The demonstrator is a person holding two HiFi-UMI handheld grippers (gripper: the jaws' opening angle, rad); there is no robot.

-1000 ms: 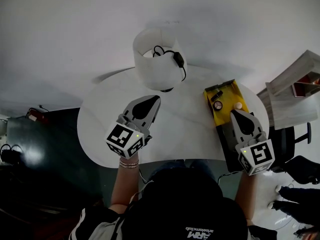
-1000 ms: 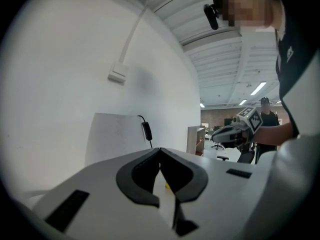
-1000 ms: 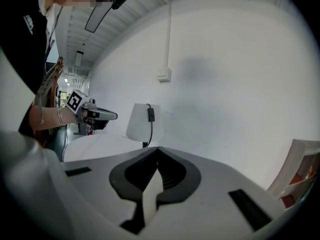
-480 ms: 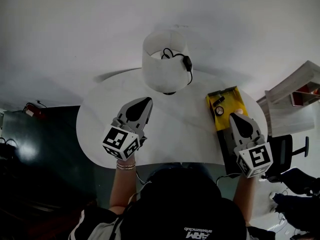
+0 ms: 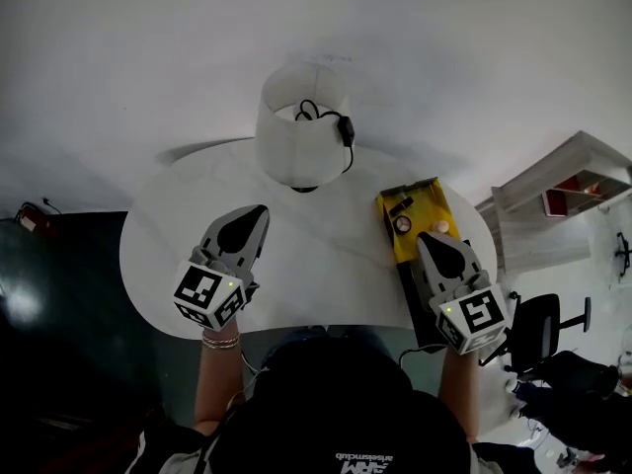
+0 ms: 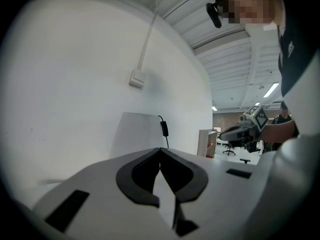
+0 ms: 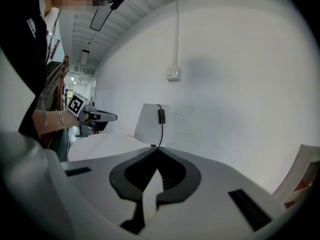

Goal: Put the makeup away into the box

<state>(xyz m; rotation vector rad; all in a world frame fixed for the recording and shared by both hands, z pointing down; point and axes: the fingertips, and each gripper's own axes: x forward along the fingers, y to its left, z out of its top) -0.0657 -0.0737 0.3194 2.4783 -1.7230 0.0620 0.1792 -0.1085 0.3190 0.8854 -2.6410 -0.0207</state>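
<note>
My left gripper [image 5: 255, 215] hangs over the left half of the round white surface [image 5: 326, 255]. Its jaws are pressed together with nothing between them (its own view shows the dark pads meeting at the tip). Ahead of it and to its right stands a white lamp shade [image 5: 296, 141], near the far edge of the surface. A black cord [image 5: 314, 105] loops out of the shade's top, and an inline switch [image 5: 345, 126] hangs down the side that faces my right gripper [image 5: 427, 237].

That right gripper is also closed on nothing, its pads together at the tip. It points at the yellow box [image 5: 427, 194], which lies open at the right edge of the surface, with its near end just at the gripper's tip (touching or a little apart, I cannot tell). The makeup [image 5: 403, 224] is in the box. A round piece lies just left of my right gripper's tip, a dark piece [image 5: 398, 205] lies beyond that, and a small pale piece [image 5: 442, 227] sits just right of the tip.

Further right of that gripper, off the surface, stands a pale shelf unit [image 5: 538, 200]. Behind the gripper on the same side is a black office chair [image 5: 541, 319] on the floor.
</note>
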